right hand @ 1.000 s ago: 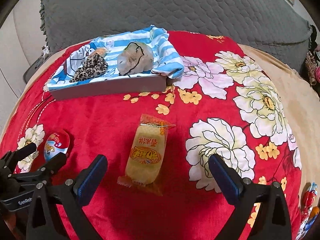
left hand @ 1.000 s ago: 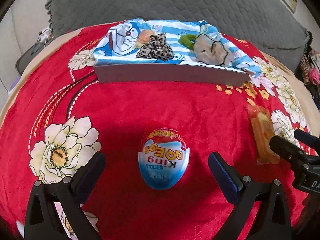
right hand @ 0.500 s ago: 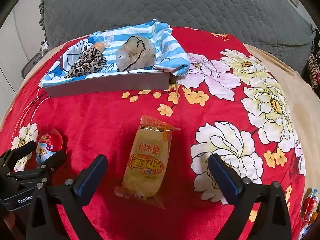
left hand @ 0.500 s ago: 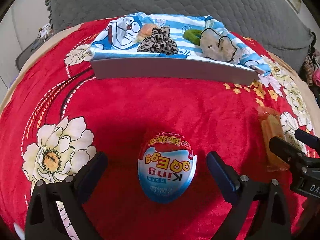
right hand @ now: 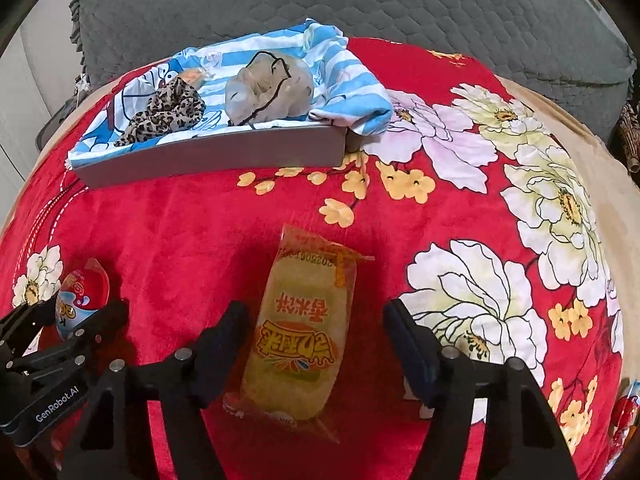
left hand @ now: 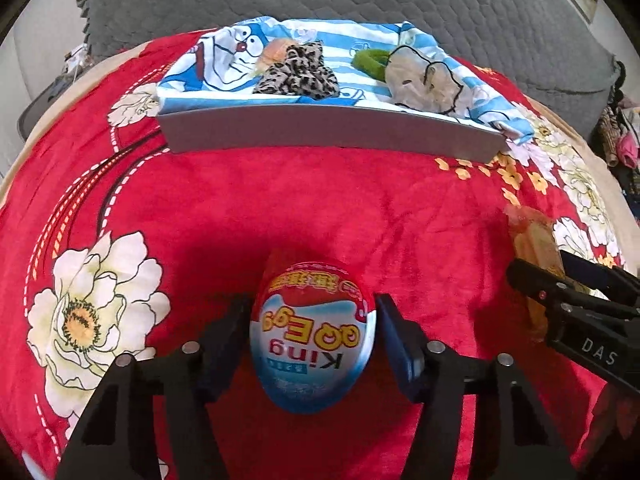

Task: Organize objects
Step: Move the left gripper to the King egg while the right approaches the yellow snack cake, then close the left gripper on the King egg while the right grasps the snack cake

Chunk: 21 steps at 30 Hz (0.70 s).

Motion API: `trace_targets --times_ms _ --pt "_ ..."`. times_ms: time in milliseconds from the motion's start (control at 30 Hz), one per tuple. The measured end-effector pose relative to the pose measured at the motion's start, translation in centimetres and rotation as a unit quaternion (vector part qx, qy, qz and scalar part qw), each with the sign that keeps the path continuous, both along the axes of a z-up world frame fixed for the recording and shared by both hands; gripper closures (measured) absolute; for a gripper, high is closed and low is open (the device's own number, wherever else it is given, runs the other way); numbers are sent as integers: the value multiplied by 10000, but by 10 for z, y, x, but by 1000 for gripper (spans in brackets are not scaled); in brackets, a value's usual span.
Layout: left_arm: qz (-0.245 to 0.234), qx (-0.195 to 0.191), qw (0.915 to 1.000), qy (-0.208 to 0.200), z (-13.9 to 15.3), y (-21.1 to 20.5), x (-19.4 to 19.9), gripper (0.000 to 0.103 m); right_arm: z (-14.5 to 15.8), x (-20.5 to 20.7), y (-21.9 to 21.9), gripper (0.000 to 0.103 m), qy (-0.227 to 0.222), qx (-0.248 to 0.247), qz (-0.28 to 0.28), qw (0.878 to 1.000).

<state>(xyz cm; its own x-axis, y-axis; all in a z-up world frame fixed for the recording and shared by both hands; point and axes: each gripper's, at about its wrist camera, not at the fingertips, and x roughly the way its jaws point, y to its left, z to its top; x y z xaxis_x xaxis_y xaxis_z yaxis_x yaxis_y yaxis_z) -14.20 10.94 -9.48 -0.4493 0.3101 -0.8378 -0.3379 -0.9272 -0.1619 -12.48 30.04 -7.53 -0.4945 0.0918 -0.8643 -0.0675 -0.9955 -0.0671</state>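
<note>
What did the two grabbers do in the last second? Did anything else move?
The left gripper slid forward and closed its fingers against the sides of the toy egg. The right gripper moved in around the snack packet and narrowed, but a gap remains on its right side. The egg and packet stayed on the red blanket; the tray kept its contents.

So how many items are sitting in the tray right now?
4: orange snack, leopard scrunchie, green ring and beige pouch, left to right on the tray. More may hide behind.
</note>
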Motion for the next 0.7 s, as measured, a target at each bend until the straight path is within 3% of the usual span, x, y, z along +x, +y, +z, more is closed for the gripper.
trace_targets --times_ms 167,700 --pt "-2 78 10000 -46 0 0 -1 46 2 0 0 61 1 -108 18 9999" --pt "107 170 9998 -40 11 -13 8 46 20 7 -16 63 175 -308 330 9988"
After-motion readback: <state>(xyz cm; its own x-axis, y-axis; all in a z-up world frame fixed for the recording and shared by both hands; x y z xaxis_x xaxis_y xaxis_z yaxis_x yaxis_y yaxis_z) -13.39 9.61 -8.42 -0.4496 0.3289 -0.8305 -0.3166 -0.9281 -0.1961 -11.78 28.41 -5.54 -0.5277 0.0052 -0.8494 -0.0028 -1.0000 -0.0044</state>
